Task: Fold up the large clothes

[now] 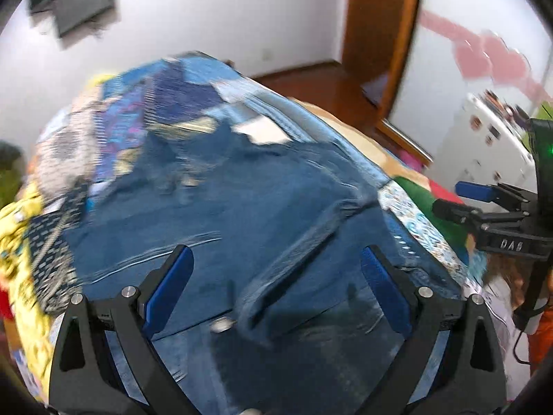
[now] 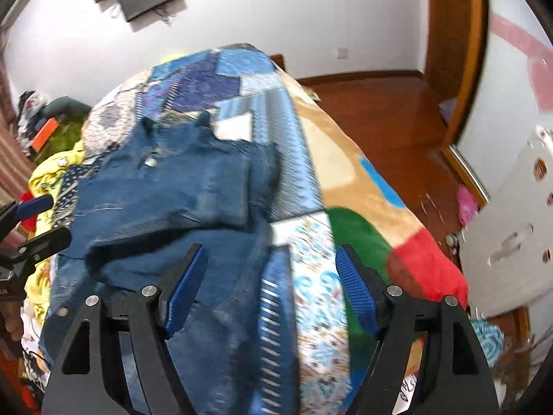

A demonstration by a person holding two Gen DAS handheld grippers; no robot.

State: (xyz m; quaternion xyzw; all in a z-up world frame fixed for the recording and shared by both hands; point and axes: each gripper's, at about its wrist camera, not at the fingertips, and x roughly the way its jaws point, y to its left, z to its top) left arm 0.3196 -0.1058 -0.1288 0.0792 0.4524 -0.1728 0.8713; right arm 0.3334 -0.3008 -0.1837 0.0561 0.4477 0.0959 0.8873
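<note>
A blue denim garment (image 1: pixel 242 190) lies spread and partly folded on a bed, collar end away from me, with a metal button (image 2: pixel 150 162) near the collar. My left gripper (image 1: pixel 276 266) hangs open above the near part of the denim, nothing between its blue pads. My right gripper (image 2: pixel 269 266) is open too, over the denim garment's (image 2: pixel 172 190) right edge where it meets the quilt. In the left wrist view the right gripper (image 1: pixel 459 200) shows at the far right; in the right wrist view the left gripper (image 2: pixel 34 221) shows at the left edge. Both views are motion-blurred.
A blue patchwork quilt (image 2: pixel 224 76) covers the bed, over a tan, green and red blanket (image 2: pixel 363 235). Yellow printed clothes (image 1: pixel 20 228) are heaped at the left. A wooden floor (image 2: pixel 380 103), a white cabinet (image 2: pixel 511 228) and a wooden door frame (image 1: pixel 376 34) lie to the right.
</note>
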